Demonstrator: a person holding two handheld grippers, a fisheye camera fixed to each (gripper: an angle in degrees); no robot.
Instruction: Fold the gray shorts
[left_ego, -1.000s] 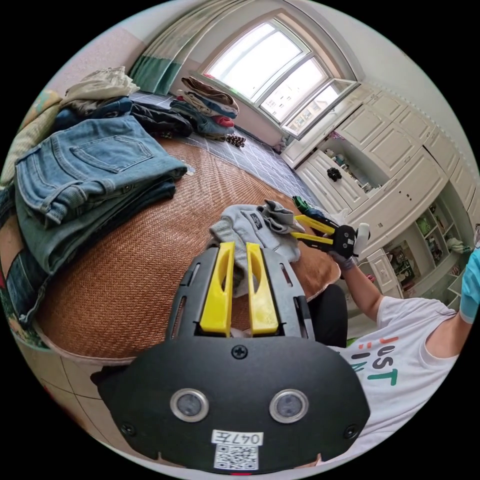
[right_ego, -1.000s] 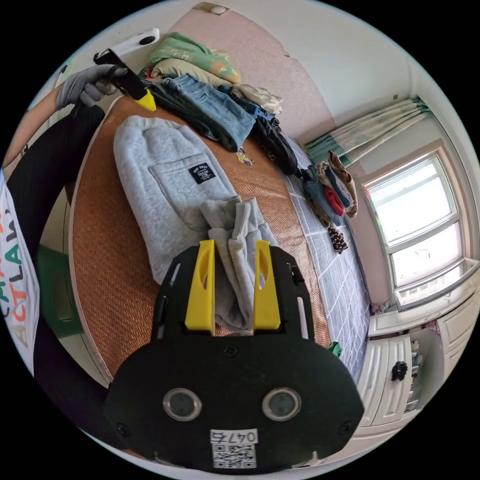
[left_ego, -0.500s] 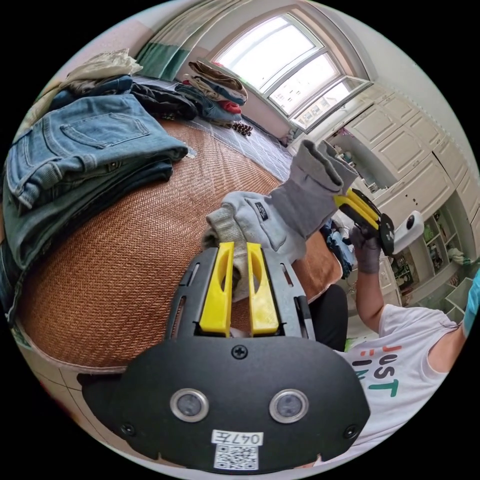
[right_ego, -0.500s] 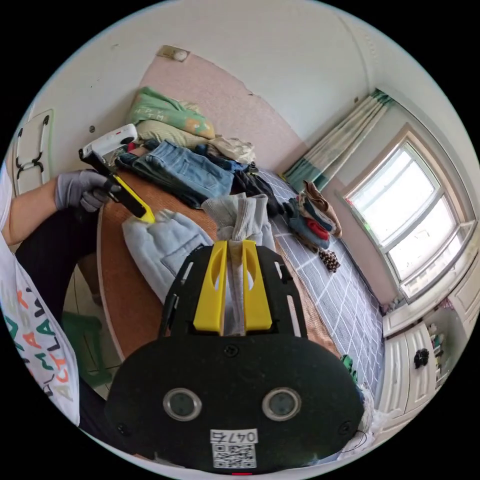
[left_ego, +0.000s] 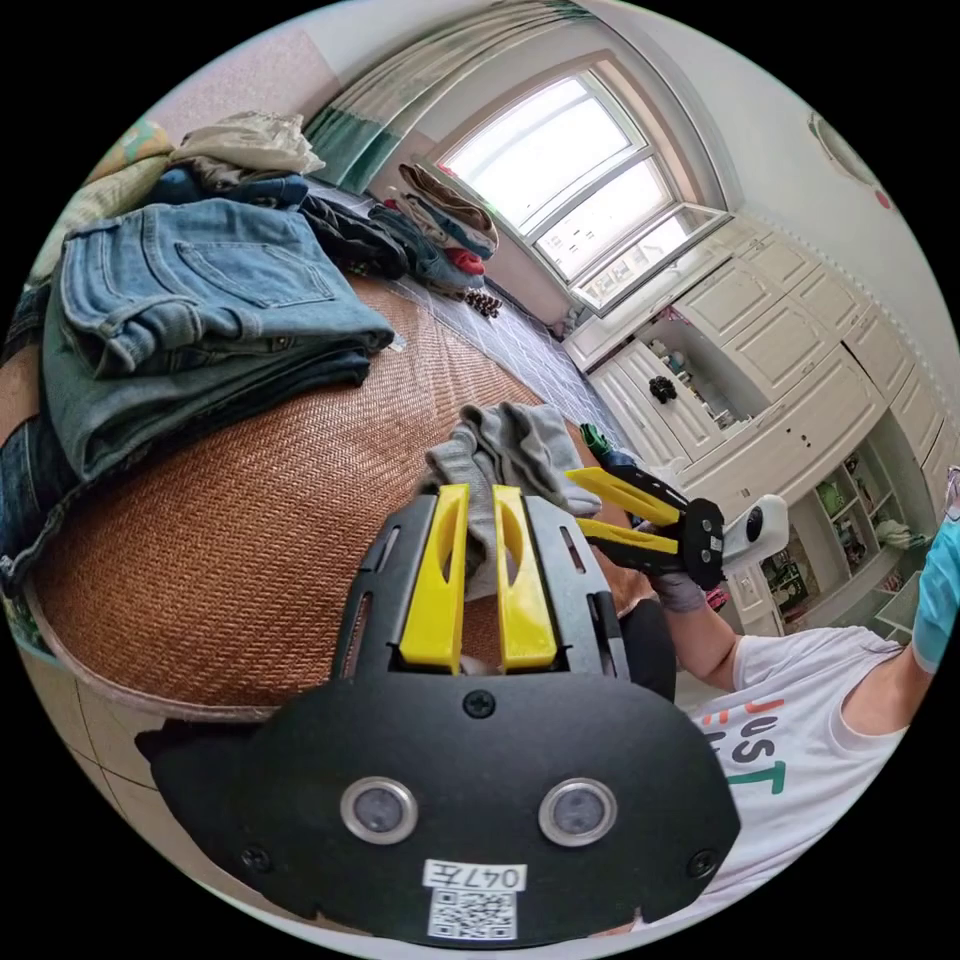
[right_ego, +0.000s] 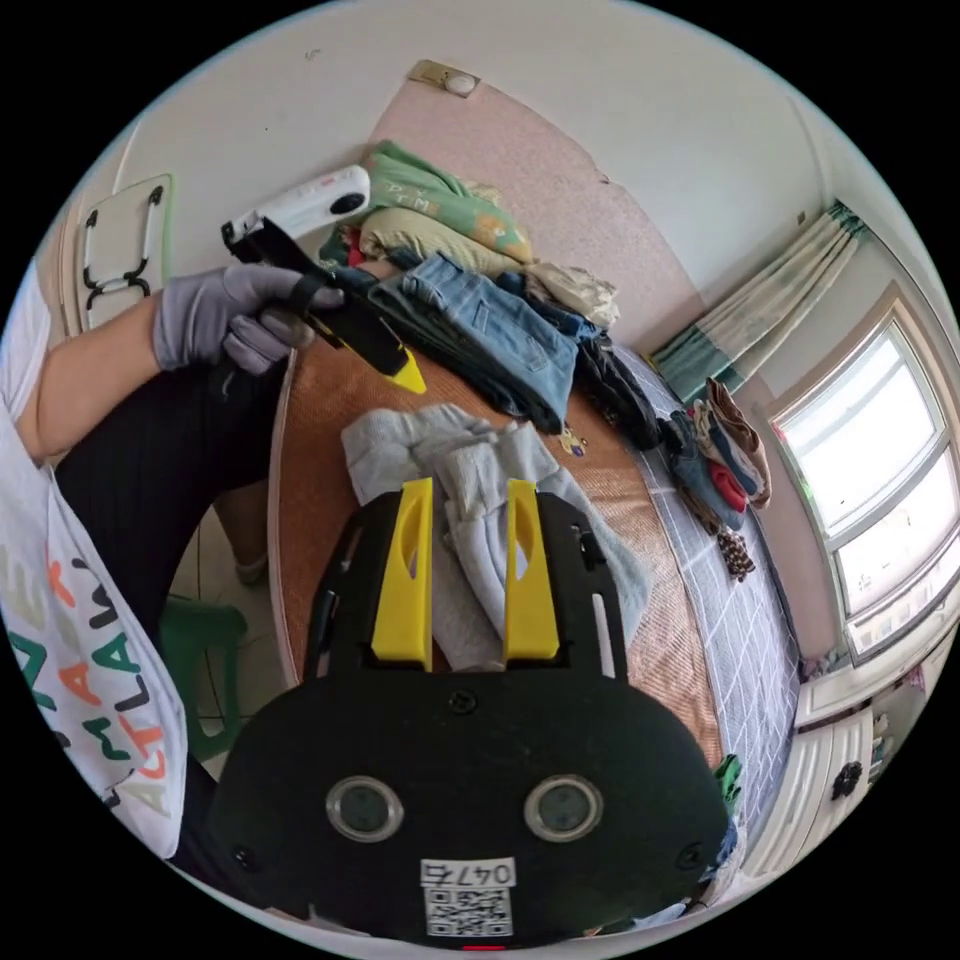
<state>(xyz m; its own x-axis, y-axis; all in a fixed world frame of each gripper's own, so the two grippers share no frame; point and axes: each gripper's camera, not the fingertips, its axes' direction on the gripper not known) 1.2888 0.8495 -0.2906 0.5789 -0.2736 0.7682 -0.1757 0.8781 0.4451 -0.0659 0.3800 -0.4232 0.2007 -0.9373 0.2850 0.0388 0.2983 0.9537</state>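
The left tongs (left_ego: 478, 560) stand narrowly apart with a fold of the gray shorts (right_ego: 480, 500) between the jaws, though I cannot tell if they pinch it; the right tongs (right_ego: 466, 565) are wide apart over the bunched shorts on the woven mat (left_ego: 250, 520). Soft, light fleece, they will probably slump and slide, so a thick hem or waistband looks best to grip. Stacked jeans (left_ego: 190, 310) lie near, seemingly not in the way.

Home bedroom, woven bed mat (left_ego: 250, 520), folded jeans (left_ego: 190, 300), white cabinets (left_ego: 790, 340), curtained window (left_ego: 560, 190)
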